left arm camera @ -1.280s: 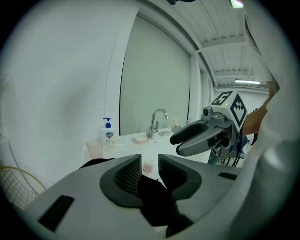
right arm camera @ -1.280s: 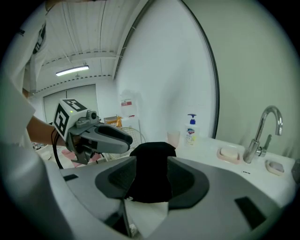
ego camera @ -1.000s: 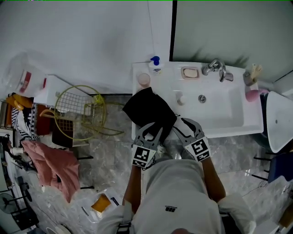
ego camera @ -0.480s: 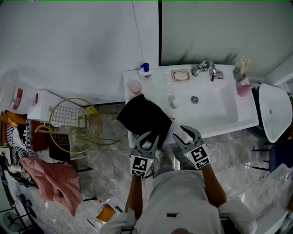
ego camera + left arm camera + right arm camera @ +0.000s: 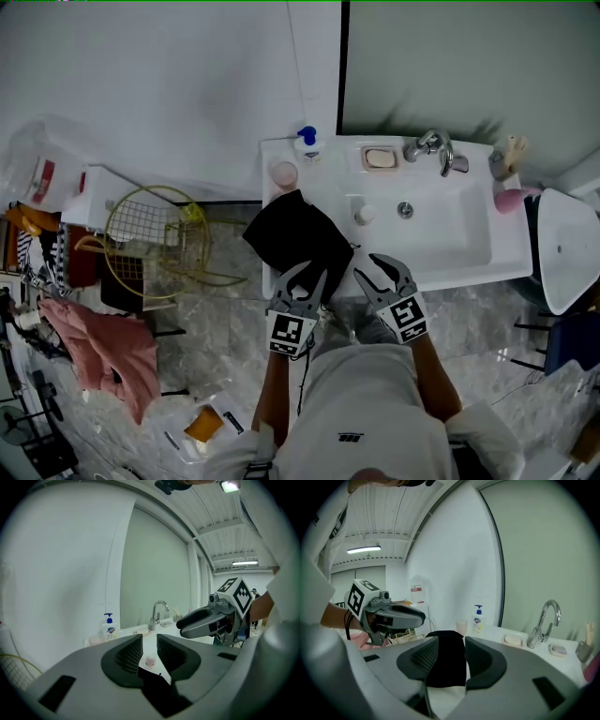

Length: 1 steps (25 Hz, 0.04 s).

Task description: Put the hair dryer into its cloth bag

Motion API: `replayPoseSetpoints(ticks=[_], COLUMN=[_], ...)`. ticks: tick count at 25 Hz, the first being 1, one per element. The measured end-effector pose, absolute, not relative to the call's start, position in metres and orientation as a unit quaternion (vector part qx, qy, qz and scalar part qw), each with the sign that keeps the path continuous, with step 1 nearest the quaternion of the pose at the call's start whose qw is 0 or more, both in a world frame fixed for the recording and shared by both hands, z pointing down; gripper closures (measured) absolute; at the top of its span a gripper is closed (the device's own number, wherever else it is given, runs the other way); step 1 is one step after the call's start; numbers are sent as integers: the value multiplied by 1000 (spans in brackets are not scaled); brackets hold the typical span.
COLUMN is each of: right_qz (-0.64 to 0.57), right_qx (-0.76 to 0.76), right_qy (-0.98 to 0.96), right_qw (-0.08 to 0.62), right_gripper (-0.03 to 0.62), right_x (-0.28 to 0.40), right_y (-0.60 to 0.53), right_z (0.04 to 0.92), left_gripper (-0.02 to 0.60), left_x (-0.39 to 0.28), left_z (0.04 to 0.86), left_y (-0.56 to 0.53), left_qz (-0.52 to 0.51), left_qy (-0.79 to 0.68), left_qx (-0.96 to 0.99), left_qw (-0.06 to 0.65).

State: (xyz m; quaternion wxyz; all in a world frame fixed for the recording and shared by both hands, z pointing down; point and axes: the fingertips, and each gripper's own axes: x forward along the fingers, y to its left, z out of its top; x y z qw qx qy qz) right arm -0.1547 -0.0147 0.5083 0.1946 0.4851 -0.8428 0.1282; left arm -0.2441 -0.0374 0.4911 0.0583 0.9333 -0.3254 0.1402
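Black cloth bag (image 5: 298, 234): lies in a limp heap on the left end of the white ceramic washbasin tabletop (image 5: 459, 265), its near edge hanging over the front rim. The hair dryer is not visible in any view, and whether it is already inside the bag cannot be told.

Left of the basin a yellow wire basket (image 5: 155, 234) stands on the floor, well apart from the work.

Left tongs (image 5: 149, 641): drawn close together at the bag's near edge. A fold of black cloth sits low in the gap, and they appear clamped on it.

Right tongs (image 5: 451, 641): have just been closing and are now clenched on a hanging fold of the same cloth, which fills the space between the pads.

At the far edge are a blue-capped soap pump bottle (image 5: 305, 142) and, to the right, a chrome tap (image 5: 431, 145).

Assessment: the bag is light, soft and shapeless. It will sag and its mouth will fall shut unless held at two separated points. The hem of the opening is the proper hold, one pair of tongs on each side. The thin cloth may slip from a shallow pinch.
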Motion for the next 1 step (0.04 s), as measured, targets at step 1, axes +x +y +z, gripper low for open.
replayPoseSetpoints(ticks=[1], right_qz=[126], right_qx=[482], right_qy=[-845], right_qw=[193], right_gripper=[401], right_x=[-155], right_y=[-16], right_z=[506], left_gripper=[471], left_x=[-243], left_z=[490], left_y=[-37], left_qz=[142], left_qy=[-327], left_qx=[933], left_qw=[58])
